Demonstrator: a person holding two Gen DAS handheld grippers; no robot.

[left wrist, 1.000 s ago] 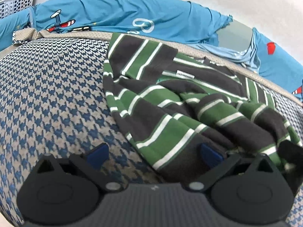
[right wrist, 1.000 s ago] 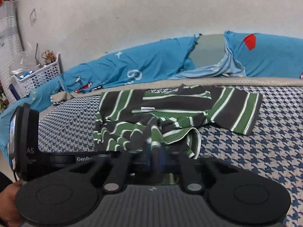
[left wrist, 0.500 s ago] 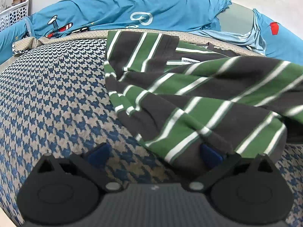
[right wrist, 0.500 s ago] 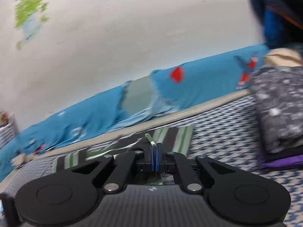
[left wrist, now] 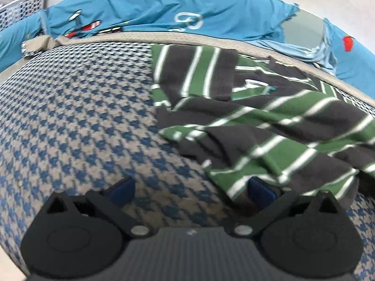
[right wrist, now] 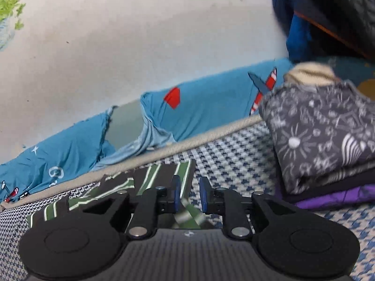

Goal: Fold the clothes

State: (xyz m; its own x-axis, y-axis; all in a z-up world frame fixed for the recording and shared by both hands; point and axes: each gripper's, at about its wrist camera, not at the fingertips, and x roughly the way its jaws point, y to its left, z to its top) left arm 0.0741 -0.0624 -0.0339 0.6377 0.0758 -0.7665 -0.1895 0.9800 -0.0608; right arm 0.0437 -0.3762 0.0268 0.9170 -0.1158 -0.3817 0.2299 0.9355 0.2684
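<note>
Looking along the left gripper (left wrist: 191,188), its jaws stand wide apart over the houndstooth bed cover (left wrist: 77,117), with nothing pressed between them; the hem corner of the striped shirt (left wrist: 257,126) lies against the right-hand blue pad (left wrist: 260,190), while the left pad has only cover beneath it. The shirt spreads away from this gripper toward the far edge of the bed and off to the right, bunched and half doubled over, its long axis running from near-left to far-right. A blue sheet (left wrist: 164,11) is heaped beyond it along the wall. In the right wrist view, the right gripper (right wrist: 189,195) has its jaws opening: a narrow gap shows between the pads, and a blurred strip of striped cloth sits in that gap and just below it, apparently slipping free rather than pinched. The rest of the shirt (right wrist: 150,178) lies ahead and to the left of it; a stack of folded clothes (right wrist: 323,140) sits to the right. By my judgement the left gripper is the nearer one to the hem for the next grasp.
</note>
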